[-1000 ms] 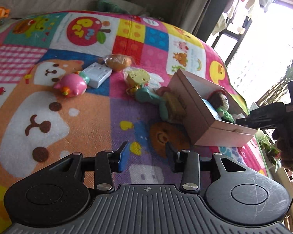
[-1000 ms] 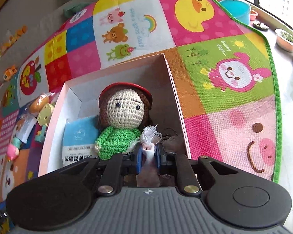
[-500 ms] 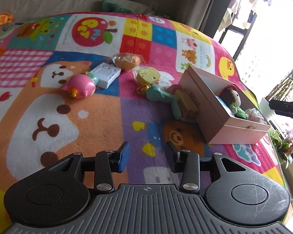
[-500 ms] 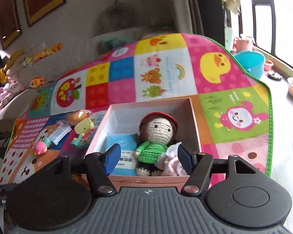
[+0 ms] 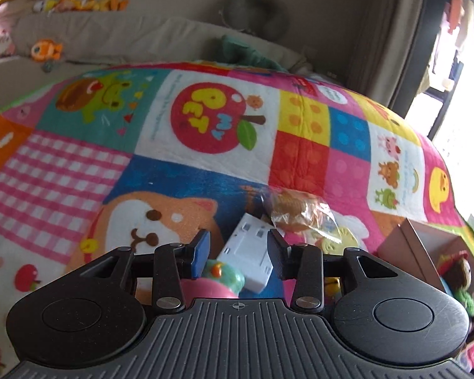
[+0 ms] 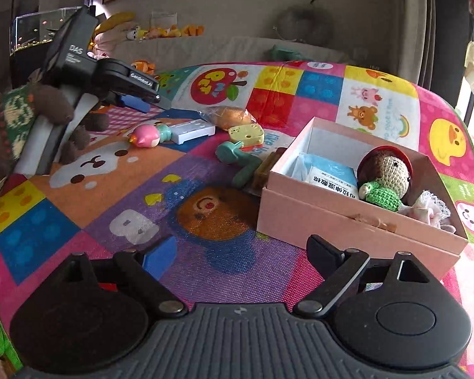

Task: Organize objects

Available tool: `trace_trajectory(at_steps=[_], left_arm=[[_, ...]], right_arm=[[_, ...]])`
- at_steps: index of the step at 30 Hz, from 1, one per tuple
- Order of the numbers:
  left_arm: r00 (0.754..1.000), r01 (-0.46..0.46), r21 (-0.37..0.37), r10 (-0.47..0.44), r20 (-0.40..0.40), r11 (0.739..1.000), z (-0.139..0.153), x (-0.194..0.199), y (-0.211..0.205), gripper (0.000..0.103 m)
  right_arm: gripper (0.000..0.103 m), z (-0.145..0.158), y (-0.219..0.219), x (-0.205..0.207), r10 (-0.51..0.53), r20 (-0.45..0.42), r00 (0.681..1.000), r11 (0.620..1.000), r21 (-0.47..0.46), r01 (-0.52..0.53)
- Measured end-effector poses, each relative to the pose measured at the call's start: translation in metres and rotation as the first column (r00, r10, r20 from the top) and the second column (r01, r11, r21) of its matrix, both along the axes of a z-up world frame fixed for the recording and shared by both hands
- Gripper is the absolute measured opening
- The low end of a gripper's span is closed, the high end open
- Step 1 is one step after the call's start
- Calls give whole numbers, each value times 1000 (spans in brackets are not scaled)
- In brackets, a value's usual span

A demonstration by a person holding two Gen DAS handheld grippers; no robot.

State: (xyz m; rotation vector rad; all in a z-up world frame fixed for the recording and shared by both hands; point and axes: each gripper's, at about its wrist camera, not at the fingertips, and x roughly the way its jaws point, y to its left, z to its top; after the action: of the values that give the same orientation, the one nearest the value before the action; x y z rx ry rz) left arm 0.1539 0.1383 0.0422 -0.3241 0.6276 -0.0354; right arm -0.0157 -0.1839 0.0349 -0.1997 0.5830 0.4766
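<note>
My left gripper (image 5: 238, 252) is open and hovers just above the white plug block (image 5: 248, 257), which sits between its fingers, with the pink toy (image 5: 211, 287) right below. From the right wrist view the left gripper (image 6: 142, 98) hangs over the pink toy (image 6: 147, 135) and white block (image 6: 192, 131). My right gripper (image 6: 240, 252) is wide open and empty, low over the mat in front of the pink box (image 6: 347, 221). The box holds a crochet doll (image 6: 384, 177), a blue packet (image 6: 328, 173) and a lace cloth (image 6: 426, 208).
A wrapped bun (image 6: 229, 117), a yellow toy (image 6: 246, 134), a green toy (image 6: 240, 161) and a brown block (image 6: 265, 167) lie on the patchwork mat (image 6: 110, 195) left of the box. A sofa with plush toys (image 6: 161, 31) stands behind.
My left gripper moved forward and down to the white block. My right gripper let go of the lace cloth in the box, opened wide and pulled back low in front of the box.
</note>
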Motion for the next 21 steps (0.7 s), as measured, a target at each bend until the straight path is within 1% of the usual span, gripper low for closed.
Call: trace_trajectory(at_steps=[1, 4, 6, 7, 10, 12, 13, 15, 16, 18, 19, 21], left_arm=[[1000, -10, -18, 9, -14, 1000, -5, 10, 2, 44], [997, -54, -39, 52, -59, 998, -23, 38, 5, 44], [994, -43, -98, 33, -100, 994, -33, 44, 3, 43], [996, -24, -109, 15, -85, 994, -34, 41, -1, 43], [992, 99, -99, -107, -73, 990, -36, 25, -21, 43], [978, 194, -72, -198, -61, 978, -37, 4, -37, 44], [967, 244, -55, -247, -58, 968, -36, -8, -43, 44], [950, 307, -50, -309, -52, 951, -35, -35, -48, 44], [949, 310, -62, -312, -38, 949, -34, -45, -45, 44], [959, 283, -92, -282, 23, 955, -30, -67, -35, 44], [966, 255, -96, -250, 60, 962, -27, -76, -28, 44], [980, 170, -106, -156, 124, 980, -20, -88, -9, 44]], right_arm=[[95, -1, 0, 1, -1, -5, 1000, 1000, 0, 1], [95, -3, 0, 4, 0, -16, 1000, 1000, -2, 0], [95, 1, 0, 6, 6, -22, 1000, 1000, 1, -6], [95, 7, -1, 8, 10, -28, 1000, 1000, 10, -10], [95, 34, -2, 27, 13, -46, 999, 998, 65, -10], [95, 56, 1, 48, 8, -63, 998, 995, 102, -2], [95, 66, 5, 61, -3, -74, 997, 993, 116, 11], [95, 84, 15, 88, -18, -115, 993, 989, 146, 35], [96, 91, 24, 104, -22, -139, 990, 986, 159, 44], [97, 97, 42, 138, -43, -183, 982, 982, 172, 75], [97, 96, 54, 156, -50, -208, 977, 982, 167, 86], [97, 88, 82, 191, -84, -242, 967, 984, 130, 118]])
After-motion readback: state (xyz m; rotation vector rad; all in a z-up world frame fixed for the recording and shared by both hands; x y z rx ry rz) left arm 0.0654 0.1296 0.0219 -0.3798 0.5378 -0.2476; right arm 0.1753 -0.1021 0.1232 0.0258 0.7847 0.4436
